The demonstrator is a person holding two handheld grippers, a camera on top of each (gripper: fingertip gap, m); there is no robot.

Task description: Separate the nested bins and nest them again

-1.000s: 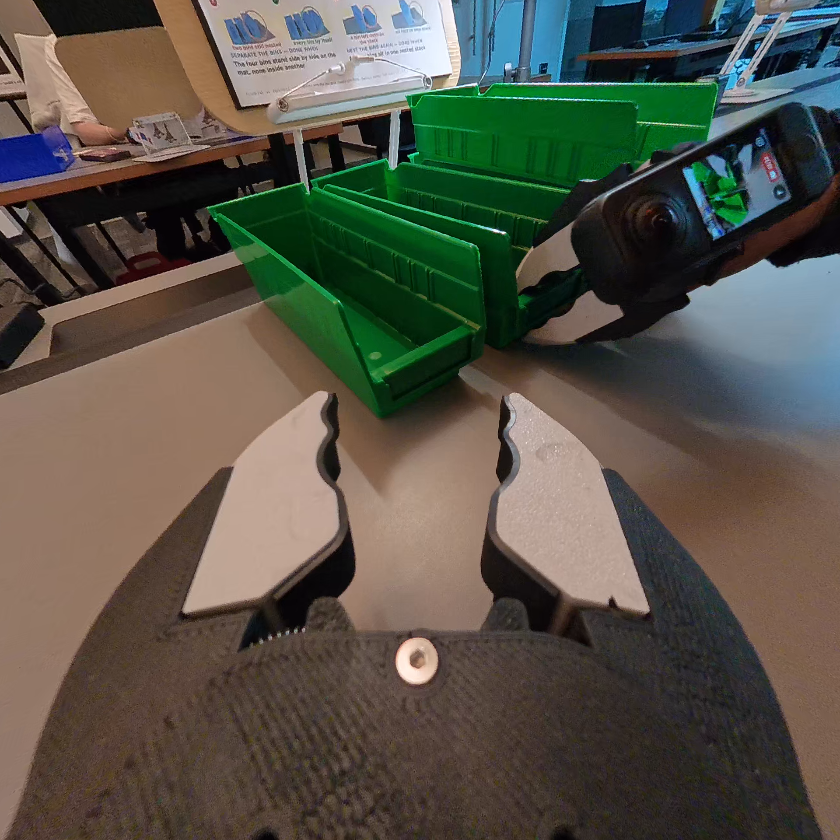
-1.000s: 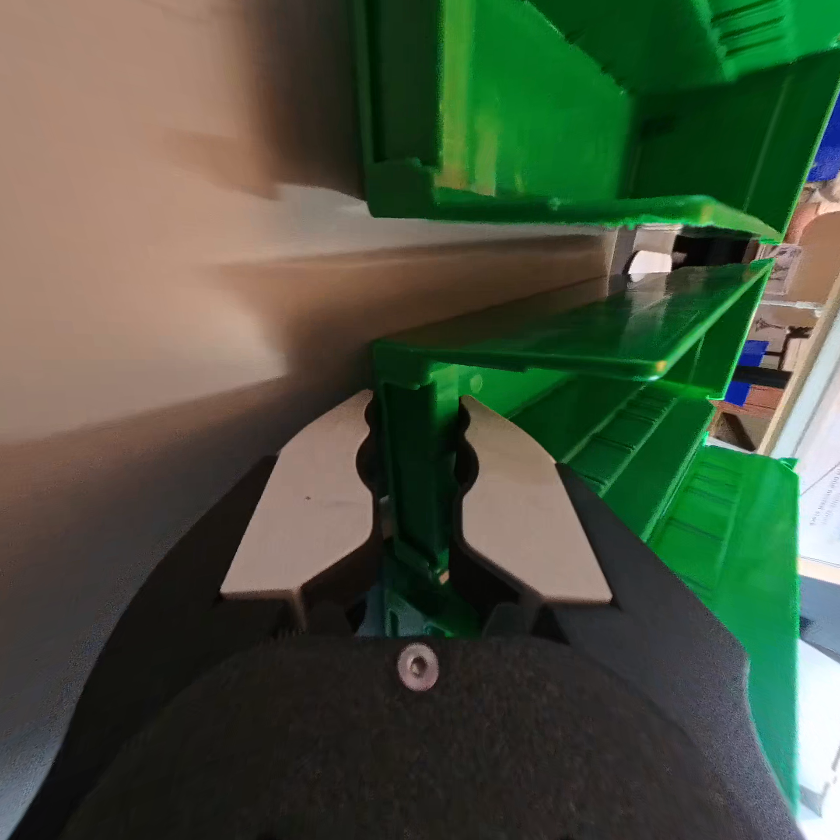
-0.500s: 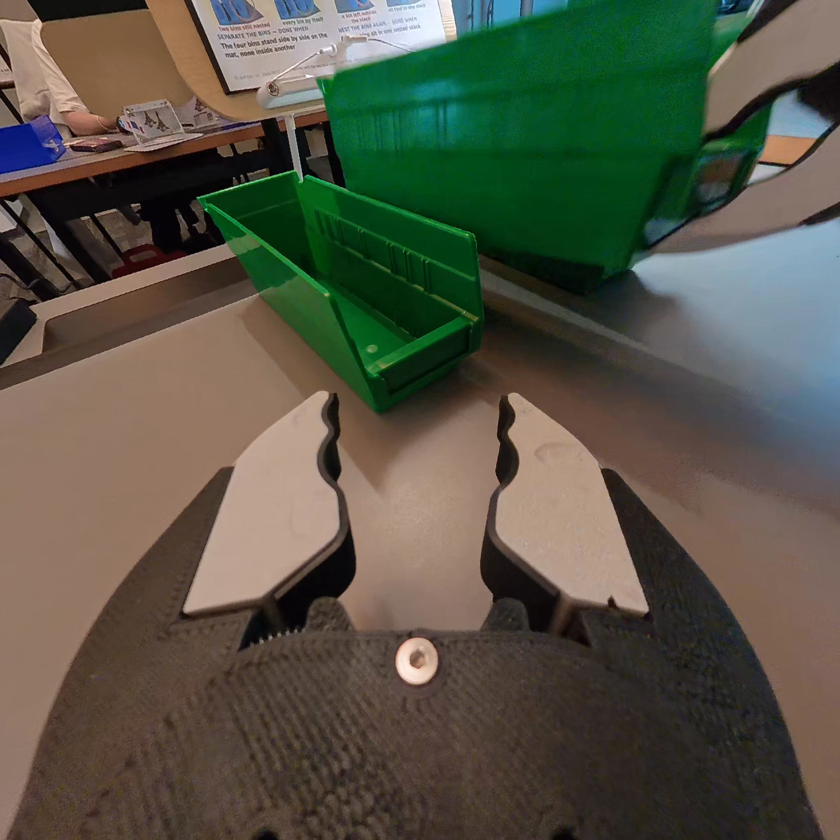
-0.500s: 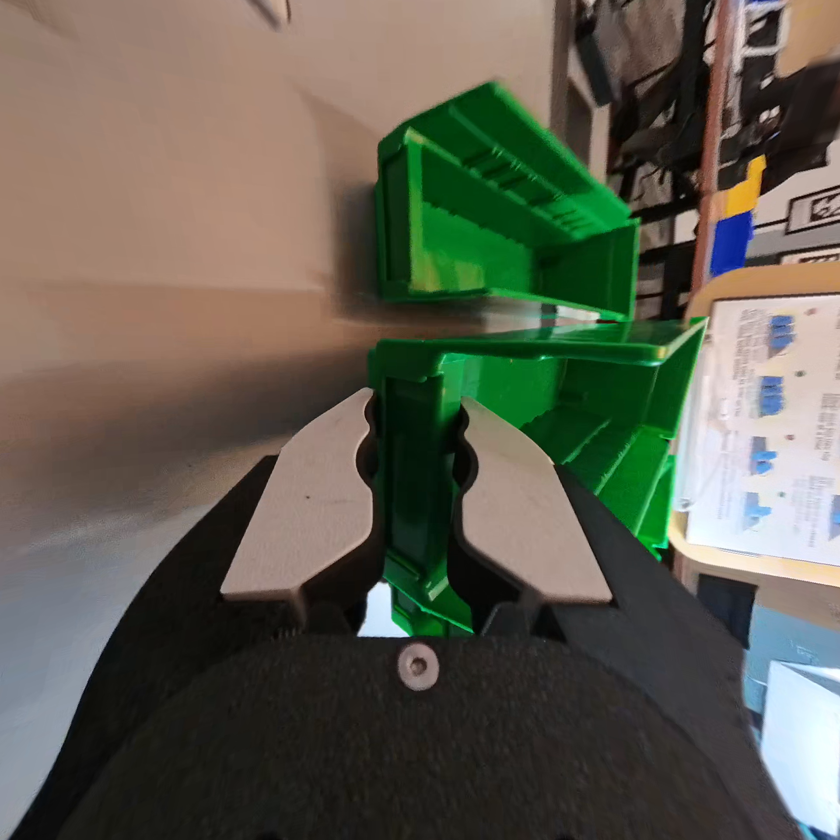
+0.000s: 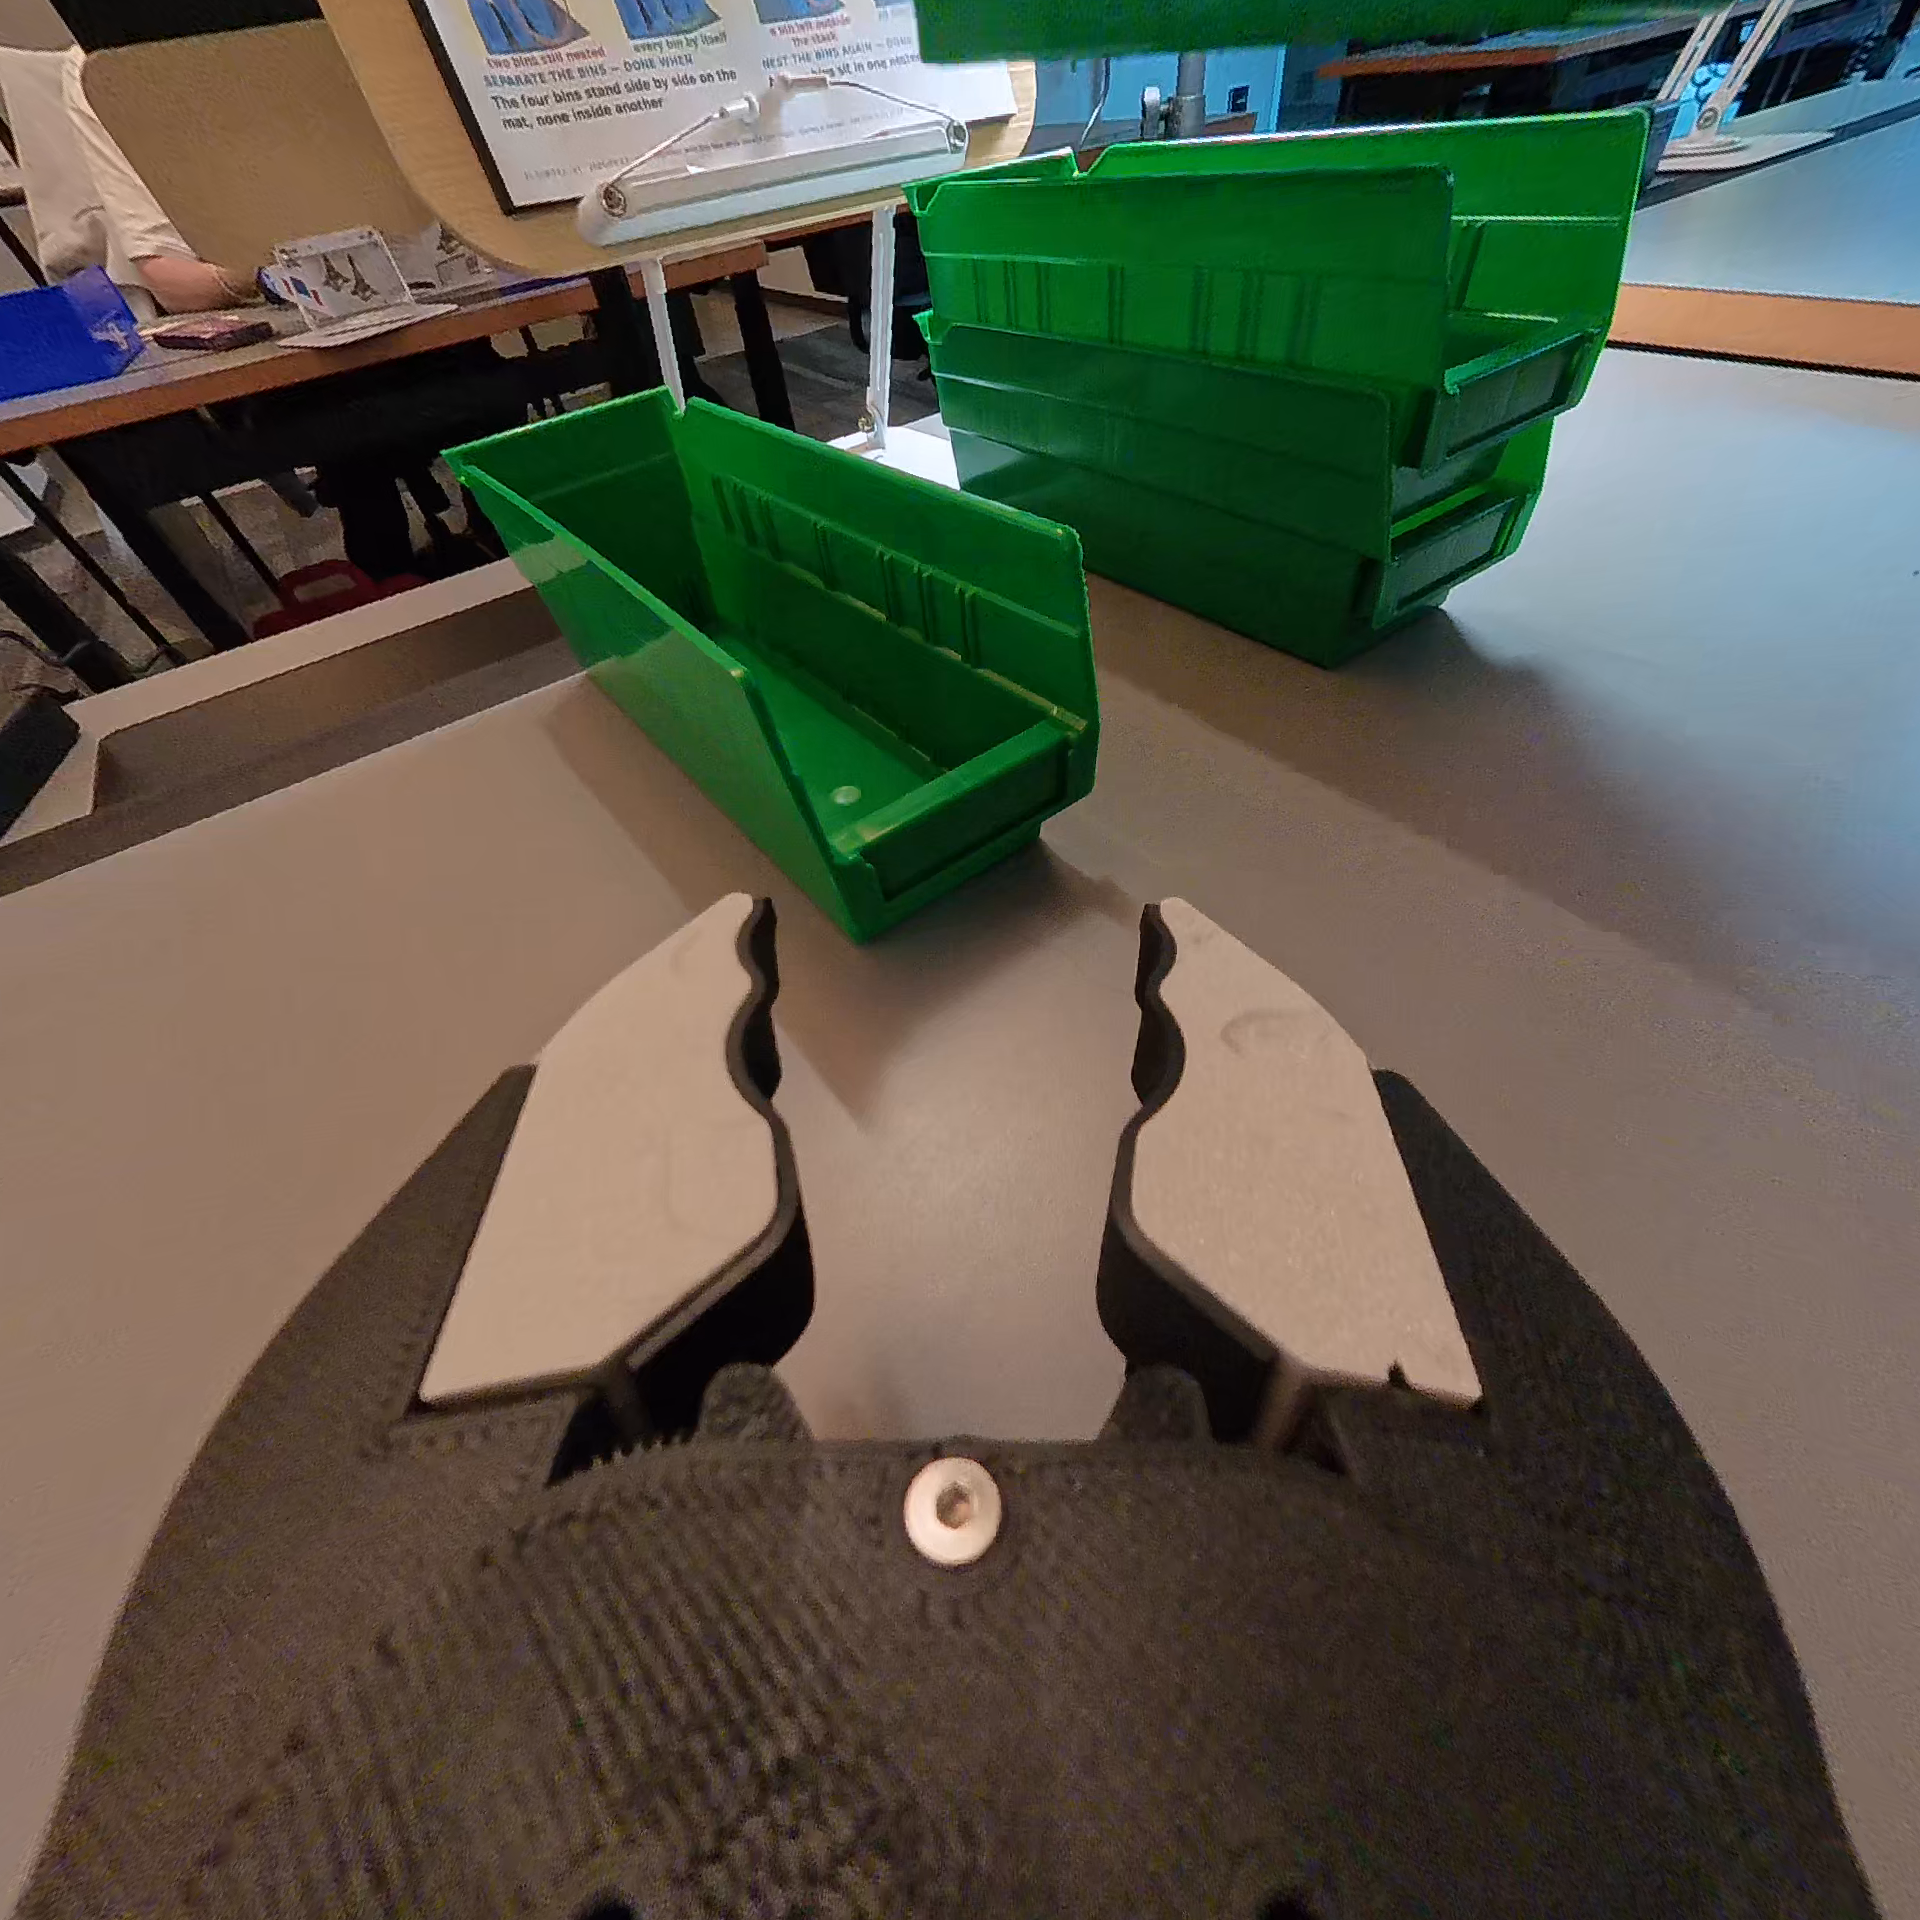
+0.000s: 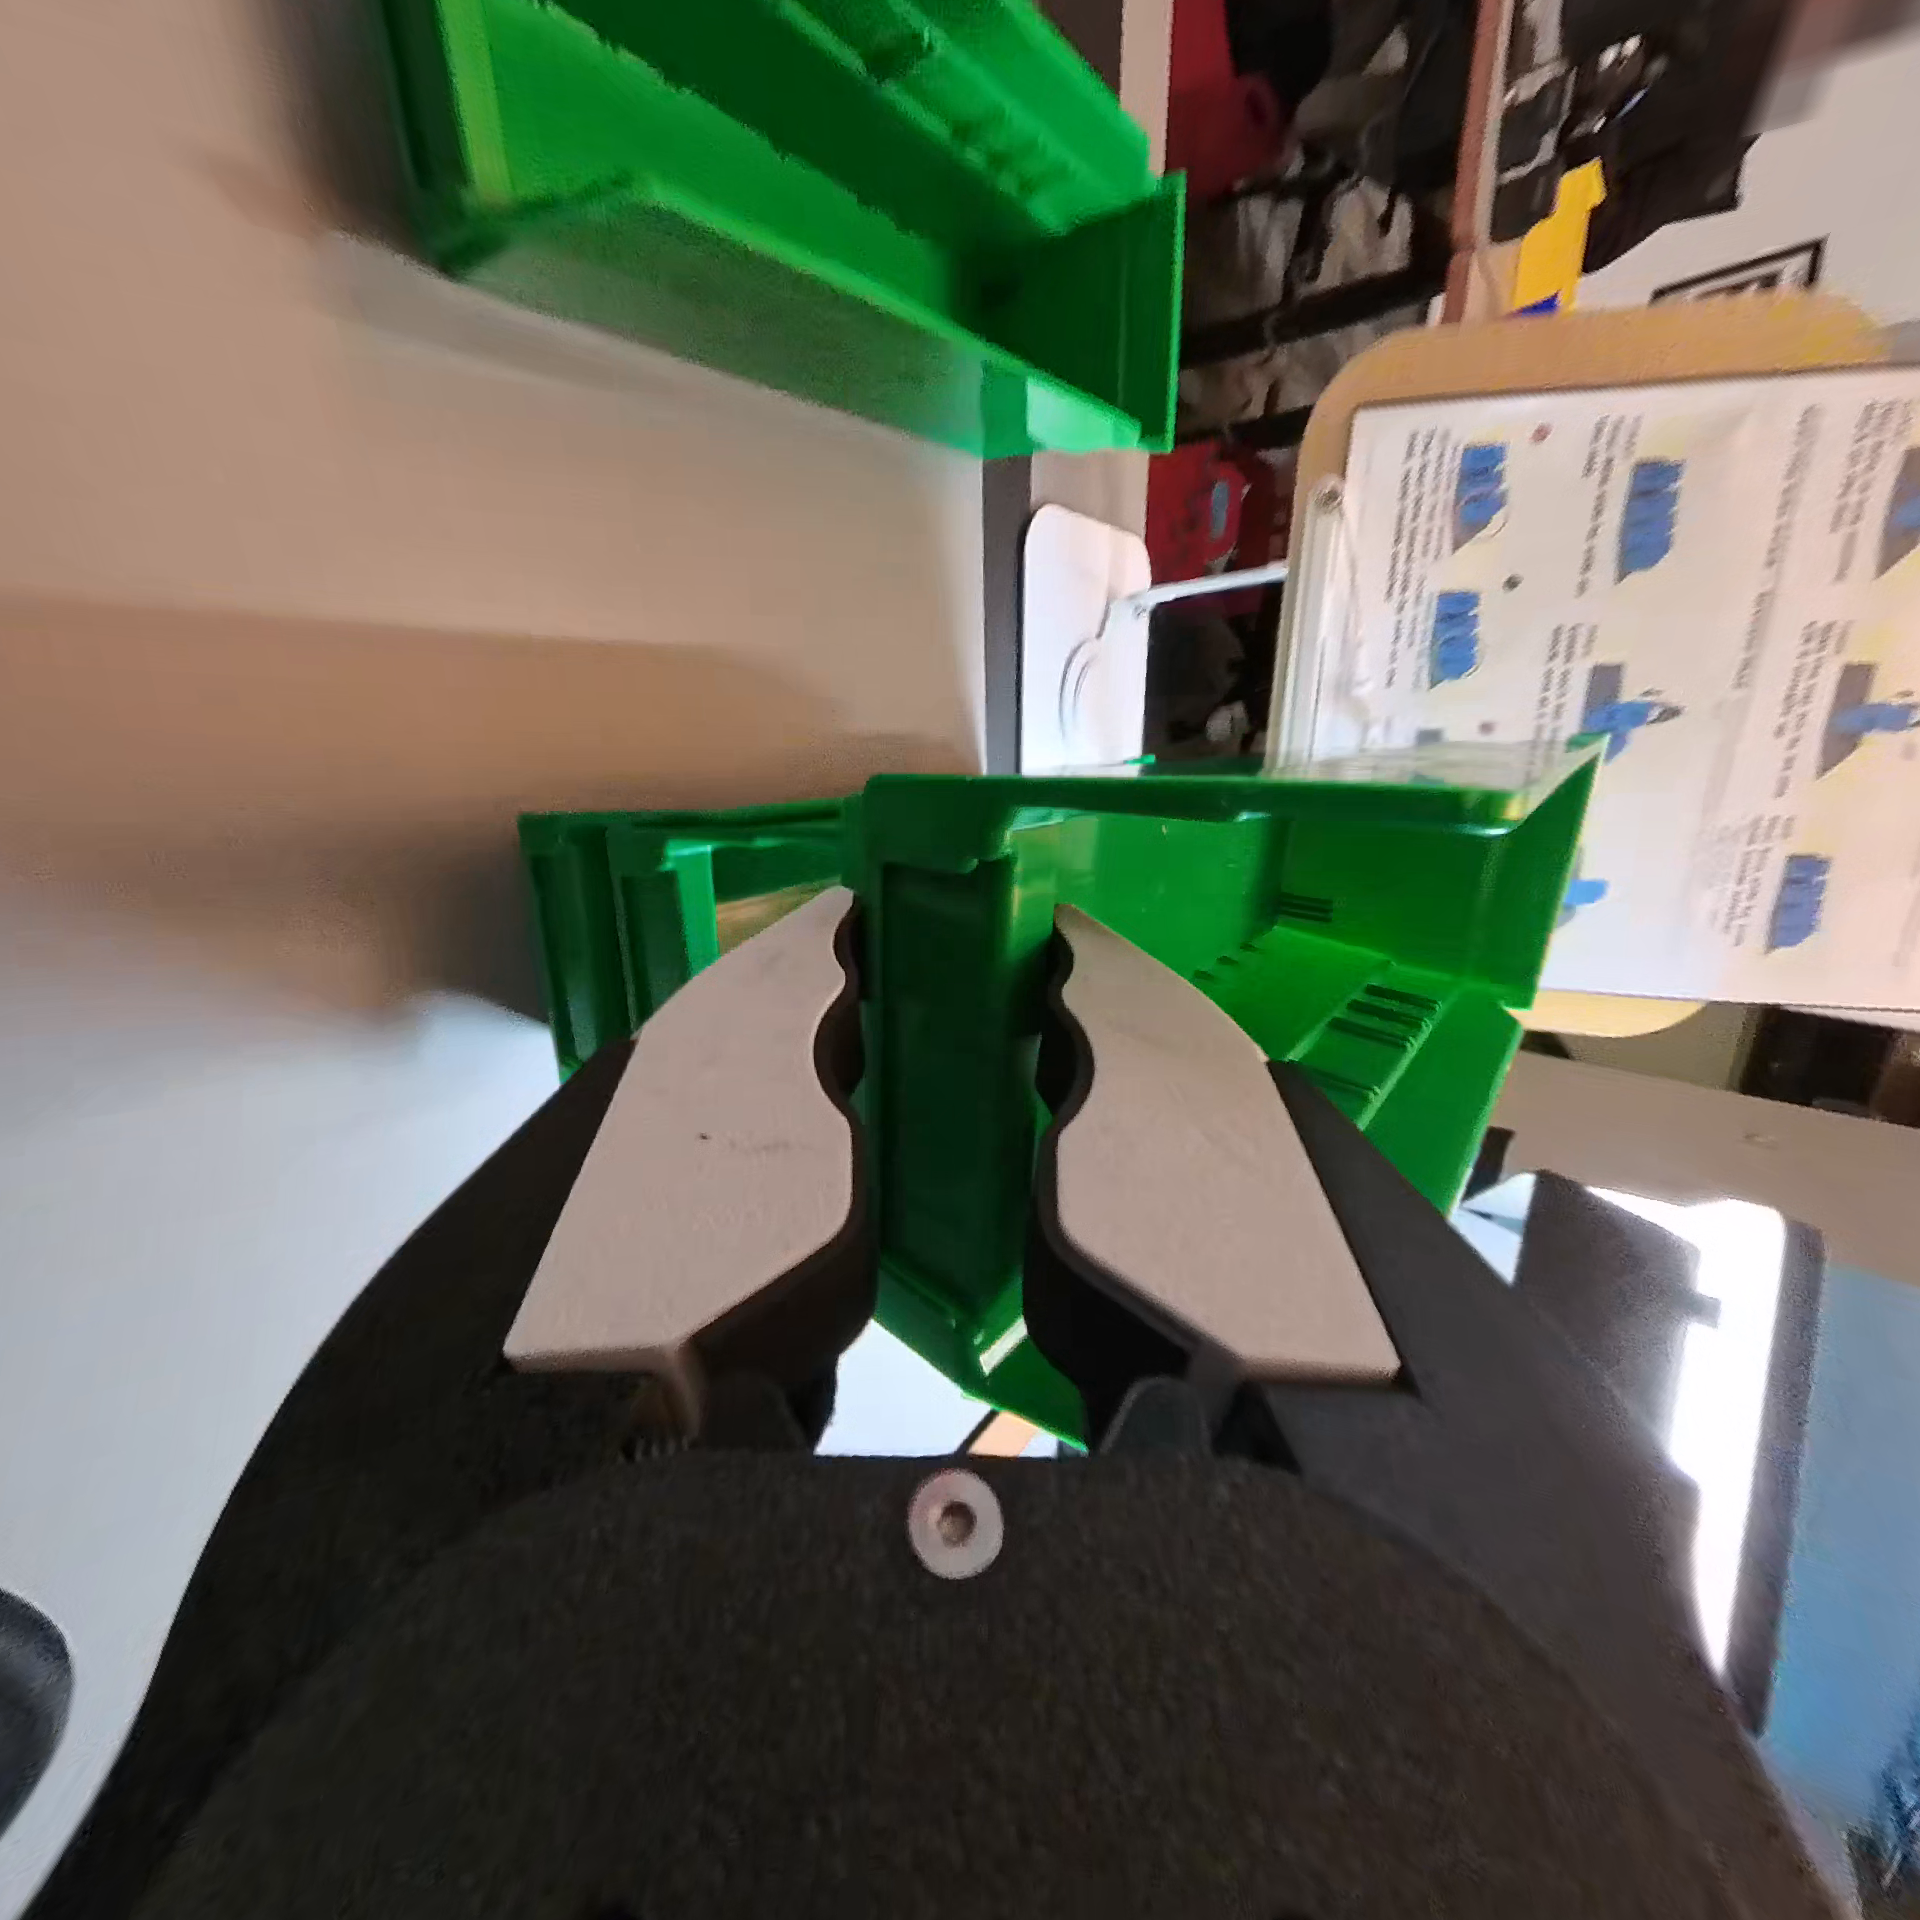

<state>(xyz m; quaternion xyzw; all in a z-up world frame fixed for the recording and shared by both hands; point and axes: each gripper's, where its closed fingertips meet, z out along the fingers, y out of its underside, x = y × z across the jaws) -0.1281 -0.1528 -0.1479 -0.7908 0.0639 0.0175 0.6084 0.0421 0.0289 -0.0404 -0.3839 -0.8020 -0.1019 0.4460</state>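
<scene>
All the bins are green plastic. One single bin point(image 5: 810, 665) stands on the grey table just ahead of my left gripper point(image 5: 956, 935), which is open and empty. A stack of nested bins point(image 5: 1247, 416) stands at the back right. My right gripper point(image 6: 945, 914) is shut on the front lip of another bin point(image 6: 945, 1091) and holds it in the air over the stack point(image 6: 571, 935). Only the edge of this held bin point(image 5: 1247, 26) shows at the top of the left wrist view. The single bin point(image 6: 779, 239) also shows in the right wrist view.
An instruction board point(image 5: 665, 73) on a stand rises behind the bins, and it also shows in the right wrist view point(image 6: 1662, 675). Behind the table edge is another table point(image 5: 260, 353) with a blue box point(image 5: 57, 332) and a seated person. There is about 30 cm between the tips of the two grippers.
My right gripper has lifted its bin from beside the single bin and carried it up and over the stack. My left gripper has stayed open in place.
</scene>
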